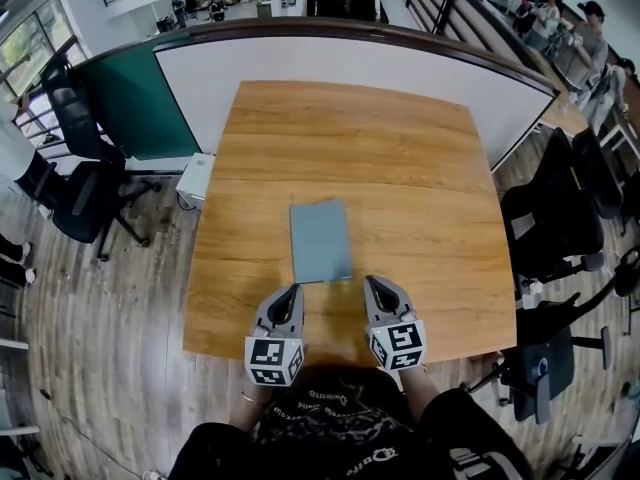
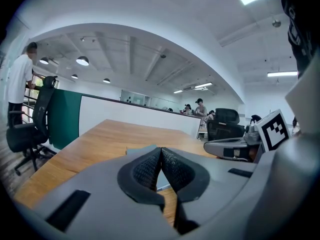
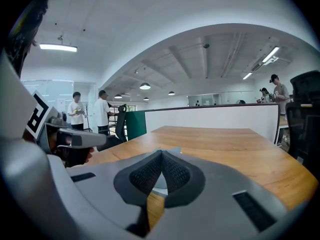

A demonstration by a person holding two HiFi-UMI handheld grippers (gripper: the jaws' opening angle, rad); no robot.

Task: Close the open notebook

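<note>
Since the notebook [image 1: 321, 240] lies flat on the wooden table [image 1: 350, 138] as one plain grey-blue rectangle, a little near of the table's middle, with no second page spread beside it, the cover looks already down and the task seems all but done. The left gripper [image 1: 292, 291] and the right gripper [image 1: 372, 283] sit near the table's near edge, one by each near corner of the notebook and apart from it. Each gripper view shows the ribbed pads pressed together with nothing caught between them, and only a sliver of the grey-blue cover beyond the tips. What remains, by this reading, is to check that the cover sits flush. If an edge were standing proud, a light press from above with a shut tip would settle it, better than a sideways push that could slide the notebook across the smooth wood. Otherwise both tools should draw away without clipping the near corners. No title or brand shows on the cover. The marker cubes [image 1: 275, 360] carry only black-and-white square patterns, and the pale print on the person's dark shirt [image 1: 330, 418] is upside down and too distorted to read.
</note>
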